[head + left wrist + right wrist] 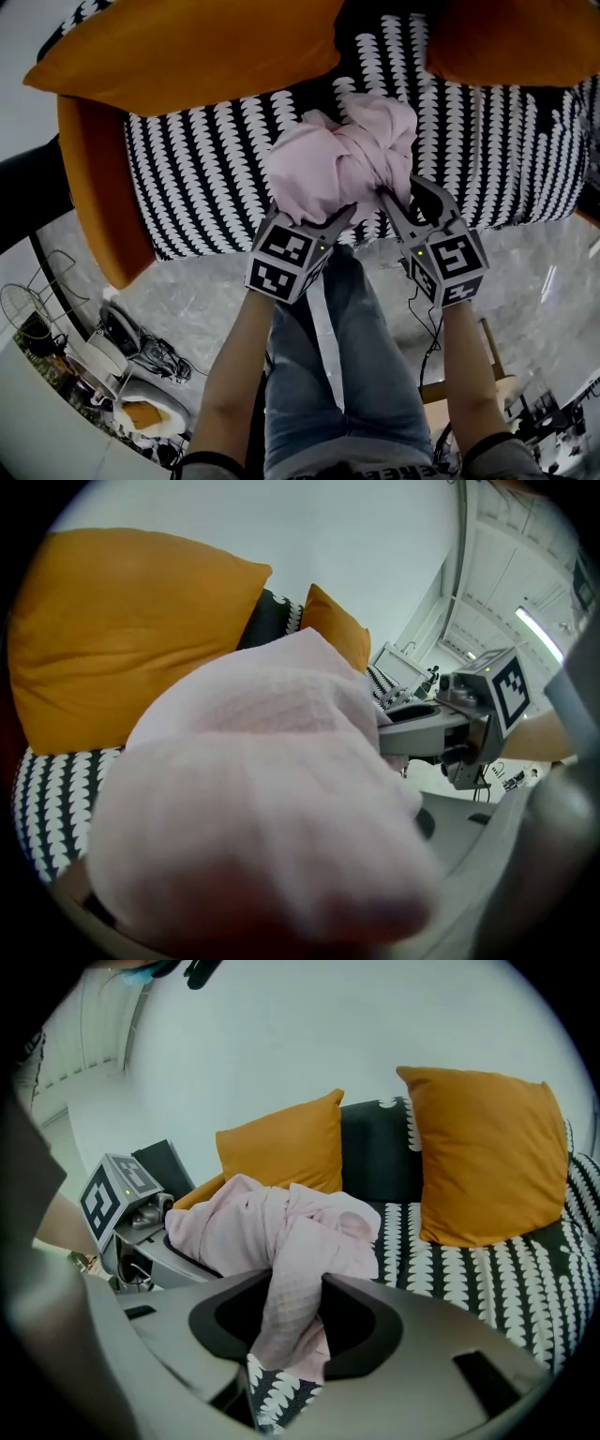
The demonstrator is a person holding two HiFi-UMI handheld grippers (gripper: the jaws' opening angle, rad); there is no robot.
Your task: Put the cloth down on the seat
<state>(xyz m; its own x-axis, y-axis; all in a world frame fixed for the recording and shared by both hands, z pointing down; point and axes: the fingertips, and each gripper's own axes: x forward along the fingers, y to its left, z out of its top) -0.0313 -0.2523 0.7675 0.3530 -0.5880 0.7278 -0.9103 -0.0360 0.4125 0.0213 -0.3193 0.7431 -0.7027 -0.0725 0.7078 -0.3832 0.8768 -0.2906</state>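
A bunched pale pink cloth (342,159) hangs just over the front edge of the black-and-white patterned seat (206,178). My left gripper (314,220) is shut on the cloth's left part; in the left gripper view the cloth (262,817) fills the picture and hides the jaws. My right gripper (392,202) is shut on a fold of the cloth (291,1307), which passes between its dark pads (361,1321). The seat (487,1269) spreads to the right in the right gripper view.
Orange cushions (187,47) (511,37) lean on the sofa back, also seen as cushions (487,1152) (281,1152). An orange armrest (98,178) borders the seat at left. Below are the person's legs (342,375), a marble-look floor, cables and a wire rack (37,309).
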